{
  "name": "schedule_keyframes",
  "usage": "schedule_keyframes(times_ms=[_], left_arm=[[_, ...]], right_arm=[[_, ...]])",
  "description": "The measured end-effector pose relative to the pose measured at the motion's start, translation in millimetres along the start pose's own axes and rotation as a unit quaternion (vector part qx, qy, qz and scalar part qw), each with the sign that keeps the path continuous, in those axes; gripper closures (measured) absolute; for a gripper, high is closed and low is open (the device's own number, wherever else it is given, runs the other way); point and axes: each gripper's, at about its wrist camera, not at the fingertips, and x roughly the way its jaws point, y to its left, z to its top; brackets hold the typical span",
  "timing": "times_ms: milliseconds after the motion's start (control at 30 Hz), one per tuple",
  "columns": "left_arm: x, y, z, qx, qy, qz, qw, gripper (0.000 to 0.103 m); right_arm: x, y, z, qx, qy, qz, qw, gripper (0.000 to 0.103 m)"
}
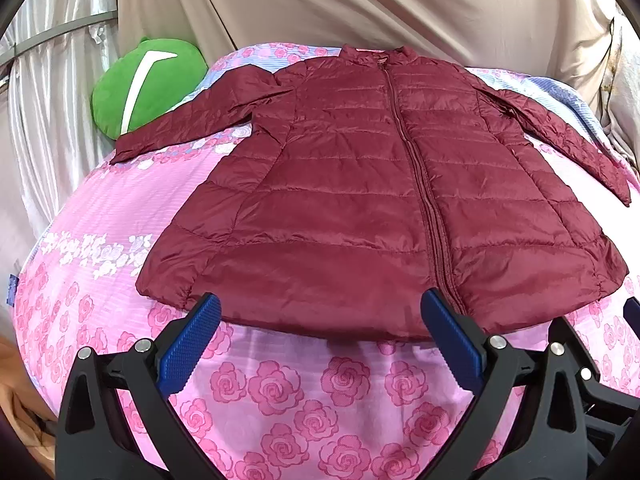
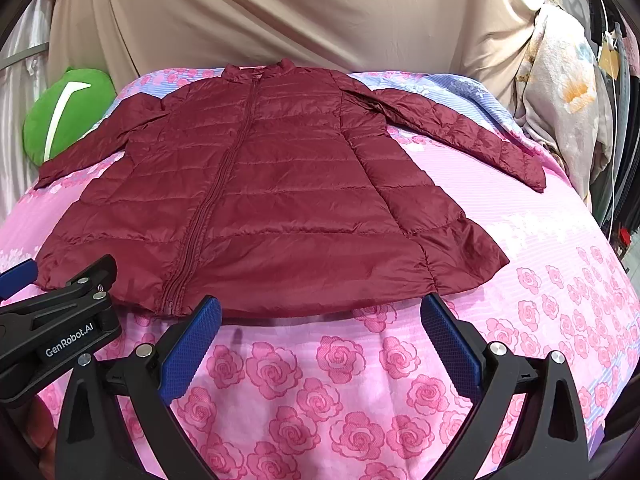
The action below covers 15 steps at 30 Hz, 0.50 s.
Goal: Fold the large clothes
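A dark red quilted jacket (image 1: 360, 184) lies flat, front up and zipped, on a pink rose-print bedsheet (image 1: 280, 400), collar far, hem near, both sleeves spread out to the sides. My left gripper (image 1: 320, 308) is open and empty, its blue pads just short of the hem left of the zipper. The jacket also shows in the right wrist view (image 2: 272, 200). My right gripper (image 2: 320, 308) is open and empty, just short of the hem right of the zipper. The left gripper's black body (image 2: 60, 320) shows at the left of the right wrist view.
A green plush cushion (image 1: 148, 84) sits at the bed's far left by the left sleeve. Beige cloth (image 1: 360, 4) hangs behind the bed. A pale flowered bundle (image 2: 568, 100) stands at the far right, beyond the right sleeve cuff (image 2: 532, 176).
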Motion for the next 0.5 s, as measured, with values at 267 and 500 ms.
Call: schedule_keyframes(times_ms=[267, 500], left_arm=[[-1.1, -0.5, -0.8, 0.000, 0.000, 0.001, 1.0000, 0.005], [-1.1, 0.1, -1.8, -0.001, 0.000, 0.002, 1.0000, 0.005]], right_arm=[[-0.9, -0.6, -1.4, 0.000, 0.000, 0.000, 1.000, 0.005], [-1.2, -0.5, -0.9, -0.001, 0.000, 0.000, 1.000, 0.005]])
